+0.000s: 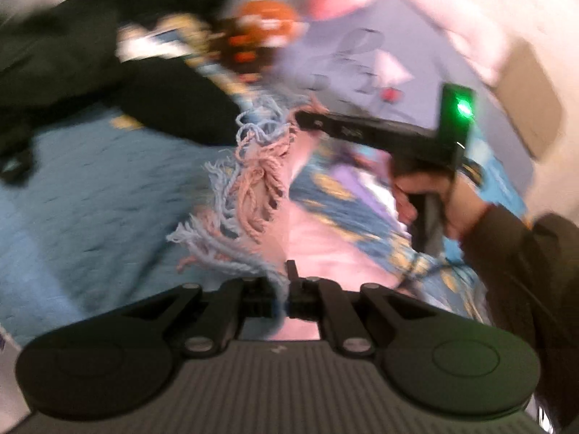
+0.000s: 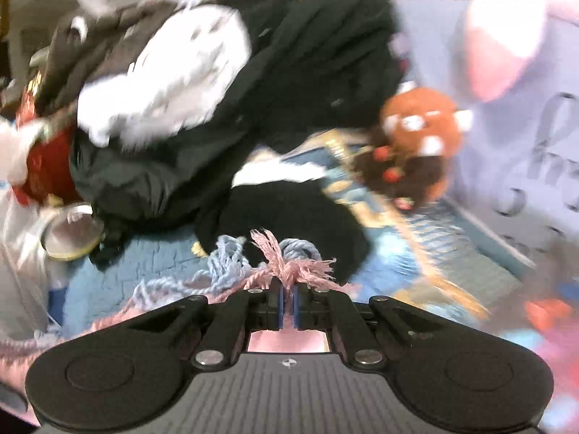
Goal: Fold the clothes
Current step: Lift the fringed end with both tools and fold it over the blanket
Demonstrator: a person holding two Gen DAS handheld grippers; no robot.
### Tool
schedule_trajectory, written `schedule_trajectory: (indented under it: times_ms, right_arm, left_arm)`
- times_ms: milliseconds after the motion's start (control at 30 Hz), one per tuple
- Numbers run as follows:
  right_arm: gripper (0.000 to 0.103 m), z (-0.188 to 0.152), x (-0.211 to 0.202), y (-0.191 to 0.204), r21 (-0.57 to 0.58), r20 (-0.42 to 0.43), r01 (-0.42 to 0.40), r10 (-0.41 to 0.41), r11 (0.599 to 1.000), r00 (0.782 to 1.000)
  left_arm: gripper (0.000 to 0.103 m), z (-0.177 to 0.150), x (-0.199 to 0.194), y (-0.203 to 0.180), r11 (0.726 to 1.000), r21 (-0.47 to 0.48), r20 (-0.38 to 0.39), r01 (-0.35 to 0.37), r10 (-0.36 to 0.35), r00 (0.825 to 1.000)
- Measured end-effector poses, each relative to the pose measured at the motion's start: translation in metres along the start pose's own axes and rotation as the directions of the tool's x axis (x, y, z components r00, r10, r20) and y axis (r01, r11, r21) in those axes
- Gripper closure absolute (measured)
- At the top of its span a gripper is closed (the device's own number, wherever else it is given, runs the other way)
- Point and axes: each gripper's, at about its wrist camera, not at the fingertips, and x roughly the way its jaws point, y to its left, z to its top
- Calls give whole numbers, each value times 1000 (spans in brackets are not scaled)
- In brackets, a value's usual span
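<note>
A pink and light-blue scarf with a yarn fringe [image 1: 253, 188] hangs stretched between both grippers above the blue bedspread [image 1: 90, 188]. At the bottom of the left wrist view my left gripper [image 1: 286, 282] is shut on the scarf's pink cloth. Further off in the same view, a hand [image 1: 430, 195] holds the right gripper [image 1: 304, 119] level, its tip in the fringe. In the right wrist view, my right gripper [image 2: 288, 287] has its blue pads [image 2: 280, 300] pressed together on a tuft of the pink fringe [image 2: 286, 264]. Both views are blurred by motion.
A heap of black clothes [image 2: 307, 72] with a white garment [image 2: 166, 76] lies at the back of the bed. A brown and orange plush toy [image 2: 419, 137] sits beside it, a lilac printed pillow [image 2: 535, 126] to the right, and a round tin [image 2: 70, 233] at the left.
</note>
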Motion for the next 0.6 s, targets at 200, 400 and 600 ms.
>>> schedule_trajectory:
  times_ms: [200,400,600]
  right_arm:
    - [98,-41,-130,-33,98,54,88,-94,991,994]
    - [98,-108,-231,-49,175,26,218,-225,960,974]
    - [98,-182,-302,-73,302,-9,322,-335,897,942]
  left_arm:
    - [99,-35,-1,-102,970,197,-97,144,-127,987]
    - [99,-90,14,-204,880,379,-248,286,-201,948]
    - [99,-158,32,-297,756,542,-370,367,-178,912]
